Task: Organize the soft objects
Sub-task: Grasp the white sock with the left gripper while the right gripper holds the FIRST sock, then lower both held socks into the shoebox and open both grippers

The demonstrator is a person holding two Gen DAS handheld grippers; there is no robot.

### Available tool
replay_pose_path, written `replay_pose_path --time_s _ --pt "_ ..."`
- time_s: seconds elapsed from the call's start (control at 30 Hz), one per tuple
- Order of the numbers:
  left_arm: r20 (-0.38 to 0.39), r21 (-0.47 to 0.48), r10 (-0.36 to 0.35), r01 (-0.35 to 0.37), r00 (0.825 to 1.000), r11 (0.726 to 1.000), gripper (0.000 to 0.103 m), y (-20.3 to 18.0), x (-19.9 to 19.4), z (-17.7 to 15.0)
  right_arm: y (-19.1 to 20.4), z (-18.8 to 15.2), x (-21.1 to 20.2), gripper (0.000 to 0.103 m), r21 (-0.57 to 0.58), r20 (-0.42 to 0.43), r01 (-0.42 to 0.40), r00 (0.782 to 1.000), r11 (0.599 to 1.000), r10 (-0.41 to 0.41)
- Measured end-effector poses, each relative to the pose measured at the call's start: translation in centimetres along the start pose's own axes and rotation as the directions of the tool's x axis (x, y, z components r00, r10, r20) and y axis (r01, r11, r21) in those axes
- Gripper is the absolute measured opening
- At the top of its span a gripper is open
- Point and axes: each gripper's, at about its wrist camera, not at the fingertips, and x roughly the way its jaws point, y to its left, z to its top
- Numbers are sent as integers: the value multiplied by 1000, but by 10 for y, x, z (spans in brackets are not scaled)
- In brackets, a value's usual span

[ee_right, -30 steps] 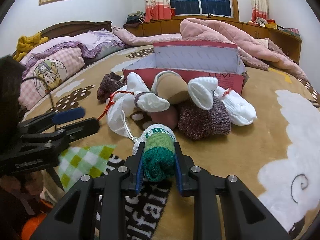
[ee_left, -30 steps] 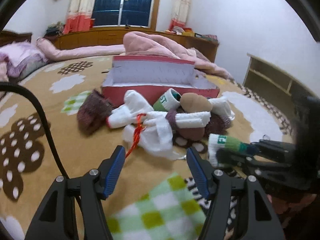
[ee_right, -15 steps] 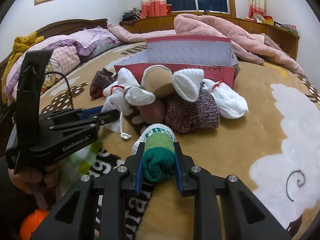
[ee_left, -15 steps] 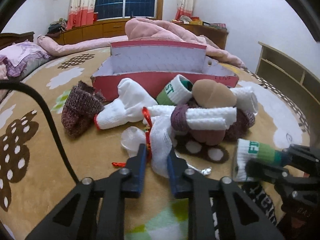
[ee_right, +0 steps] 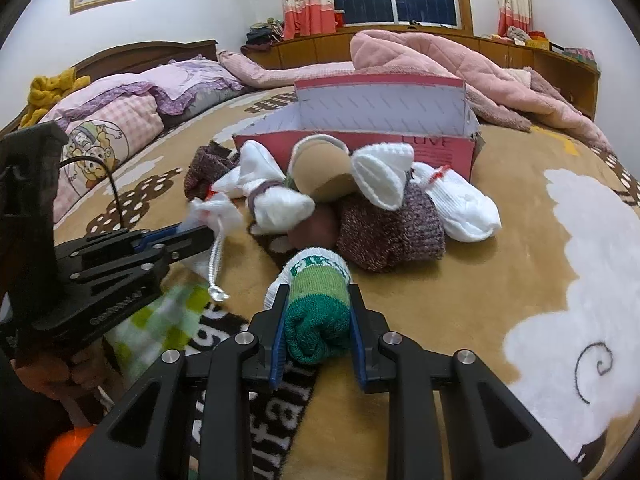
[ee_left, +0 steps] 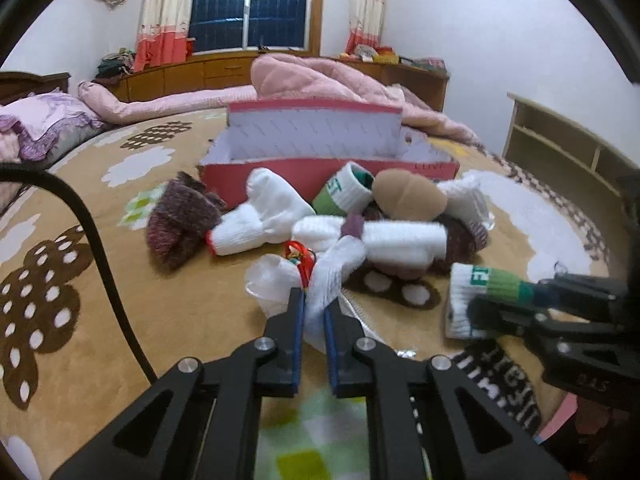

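A pile of rolled socks (ee_left: 384, 224) lies on the tan bedspread in front of an open red shoebox (ee_left: 320, 148). My left gripper (ee_left: 314, 306) is shut on a white sock with a red string (ee_left: 332, 276) at the pile's near edge. It also shows in the right wrist view (ee_right: 188, 236). My right gripper (ee_right: 318, 300) is shut on a green and white rolled sock (ee_right: 316, 296), just right of the left one. That sock also shows in the left wrist view (ee_left: 484, 280).
A maroon knit sock (ee_left: 180, 216) lies left of the pile, and another (ee_right: 388, 224) lies at its right. White socks (ee_right: 456, 196) lie by the box corner. A pink quilt (ee_right: 460, 68) is bunched behind the box. Pillows (ee_right: 120, 116) lie far left. A wooden shelf (ee_left: 568, 152) stands at the right.
My left gripper moved forward to the pile and shut on the white sock with the red string. My right gripper kept its hold on the green sock.
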Motion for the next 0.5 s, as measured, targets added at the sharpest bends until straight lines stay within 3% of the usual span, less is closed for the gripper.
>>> replay_pose_path --time_s 0.5 --pt "146 -7 -46 47 988 999 10 -5 -42 13 -3 14 -23 24 7 107 -22 994 1000 21"
